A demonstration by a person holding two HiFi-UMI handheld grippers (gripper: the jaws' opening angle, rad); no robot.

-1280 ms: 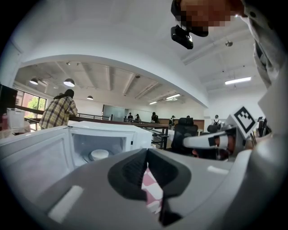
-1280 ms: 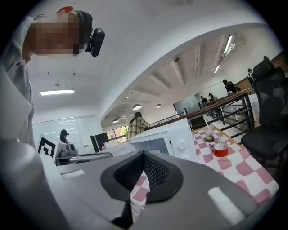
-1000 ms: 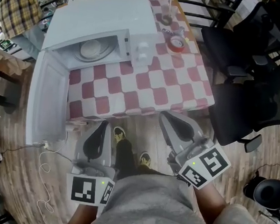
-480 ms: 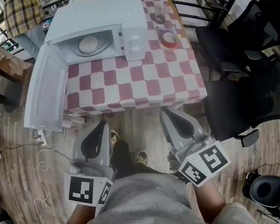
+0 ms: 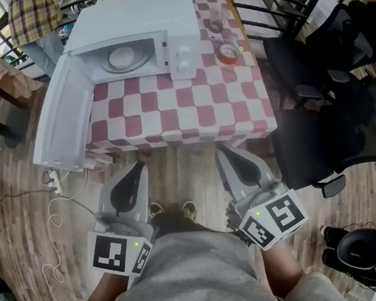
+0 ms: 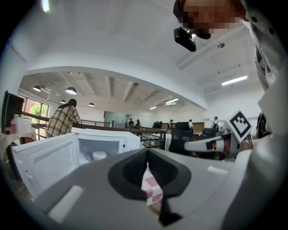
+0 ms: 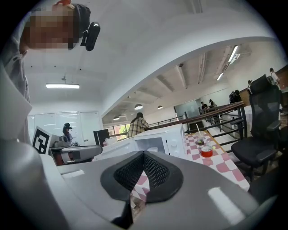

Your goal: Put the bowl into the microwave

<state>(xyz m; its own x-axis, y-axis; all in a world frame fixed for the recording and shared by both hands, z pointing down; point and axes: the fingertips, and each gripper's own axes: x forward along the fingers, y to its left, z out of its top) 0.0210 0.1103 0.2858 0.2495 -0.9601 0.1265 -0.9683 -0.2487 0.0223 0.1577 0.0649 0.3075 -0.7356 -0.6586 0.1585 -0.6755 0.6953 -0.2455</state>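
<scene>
In microwave (image 5: 146, 13): bowl (image 5: 122, 57), far from claws (image 5: 136, 169) (image 5: 226, 155)

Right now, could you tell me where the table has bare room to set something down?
The checked cloth between the microwave and the near edge is bare. Beside the microwave, the far corner is crowded: a red round object and a cup.

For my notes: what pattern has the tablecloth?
The tablecloth has red and white checks, clearest in the head view.
</scene>
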